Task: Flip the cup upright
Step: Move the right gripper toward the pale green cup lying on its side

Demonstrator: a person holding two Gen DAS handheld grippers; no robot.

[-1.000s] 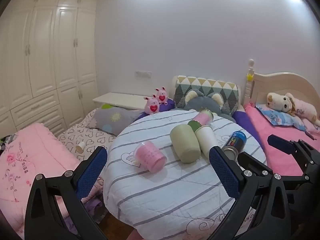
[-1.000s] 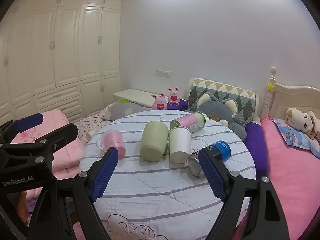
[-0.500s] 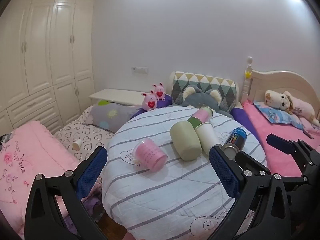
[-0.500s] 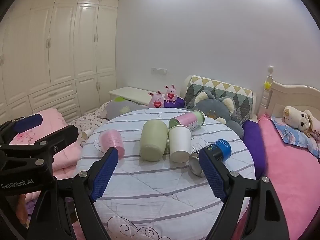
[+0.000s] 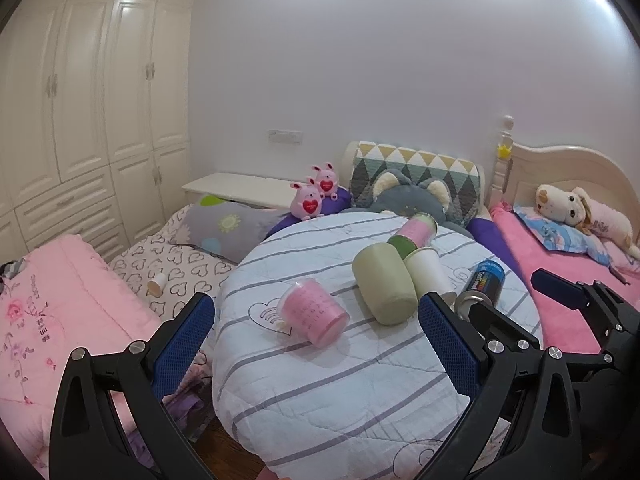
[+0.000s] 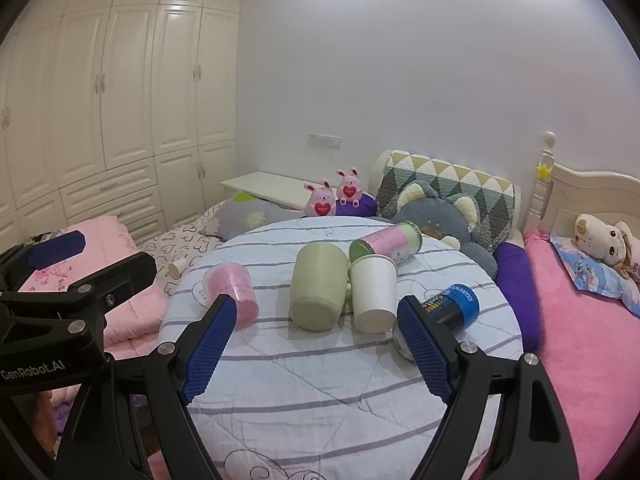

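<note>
Several cups and cans lie on their sides on a round table with a striped cloth (image 5: 360,392) (image 6: 320,392). A pink plastic cup (image 5: 314,312) (image 6: 232,294) is at the left. A green cup (image 5: 384,288) (image 6: 318,288) and a white paper cup (image 5: 428,274) (image 6: 374,294) lie side by side in the middle. My left gripper (image 5: 316,344) is open and empty, short of the pink cup. My right gripper (image 6: 316,344) is open and empty, short of the green cup.
A pink-and-green can (image 5: 414,232) (image 6: 386,242) lies behind the cups, and a blue can (image 5: 482,284) (image 6: 448,308) at the right. Beds with pink blankets (image 5: 60,304) (image 6: 580,340), pillows and plush toys (image 6: 332,198) surround the table. White wardrobes (image 6: 120,100) stand at the left.
Both views have shifted slightly towards the table; the cups appear a little nearer. No cup has moved and both grippers stay open.
</note>
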